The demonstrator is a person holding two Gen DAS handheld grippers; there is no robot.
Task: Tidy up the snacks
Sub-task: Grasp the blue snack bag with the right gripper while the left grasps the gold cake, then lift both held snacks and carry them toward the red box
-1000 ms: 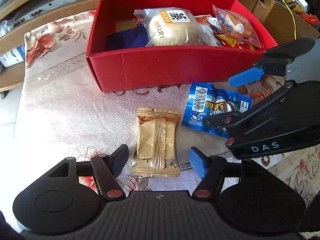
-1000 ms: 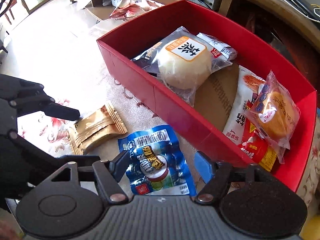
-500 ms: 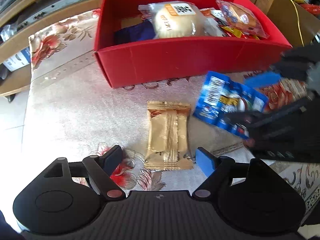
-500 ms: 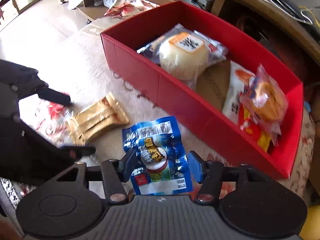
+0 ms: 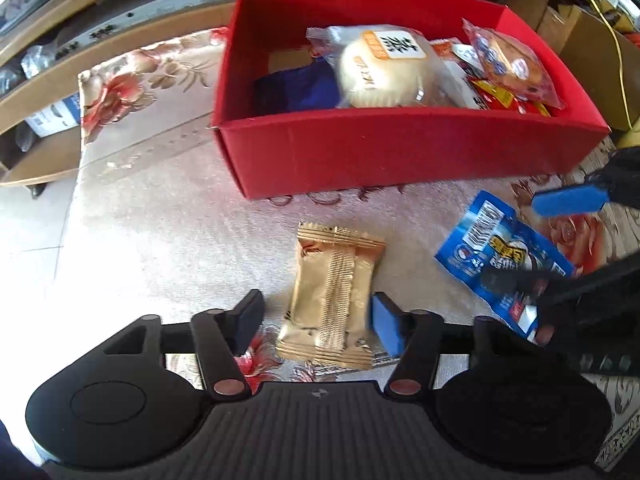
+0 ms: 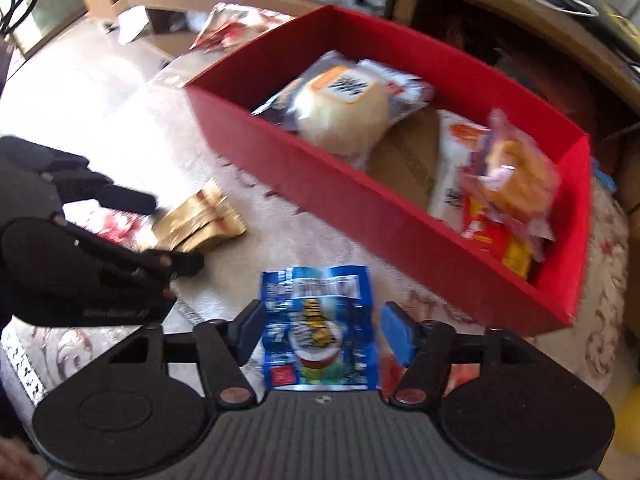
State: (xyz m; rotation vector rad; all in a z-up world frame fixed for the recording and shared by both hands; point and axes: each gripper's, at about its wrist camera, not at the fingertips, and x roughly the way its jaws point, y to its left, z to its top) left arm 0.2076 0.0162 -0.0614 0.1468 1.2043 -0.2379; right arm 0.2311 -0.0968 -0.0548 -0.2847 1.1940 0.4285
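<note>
A gold snack packet point(image 5: 332, 296) lies on the tablecloth between the open fingers of my left gripper point(image 5: 318, 324); its right blue pad touches the packet's edge. The packet also shows in the right wrist view point(image 6: 200, 222). A blue snack packet point(image 6: 318, 328) lies between the open fingers of my right gripper point(image 6: 320, 334), and shows in the left wrist view point(image 5: 504, 256). The red box point(image 5: 400, 152) stands behind, holding a round bun point(image 5: 384, 68), an orange cake packet point(image 5: 512, 64) and other snacks.
The table has a pale floral cloth point(image 5: 160, 220). Low wooden shelves point(image 5: 44, 152) stand to the left and behind. Cables and cardboard boxes point(image 5: 592, 48) sit at the back right. In the right wrist view the box point(image 6: 360, 200) runs diagonally toward the right edge.
Both grippers have lowered and moved forward over their packets. The left fingers now straddle the gold packet; the right fingers now straddle the blue packet, and have narrowed a little.
</note>
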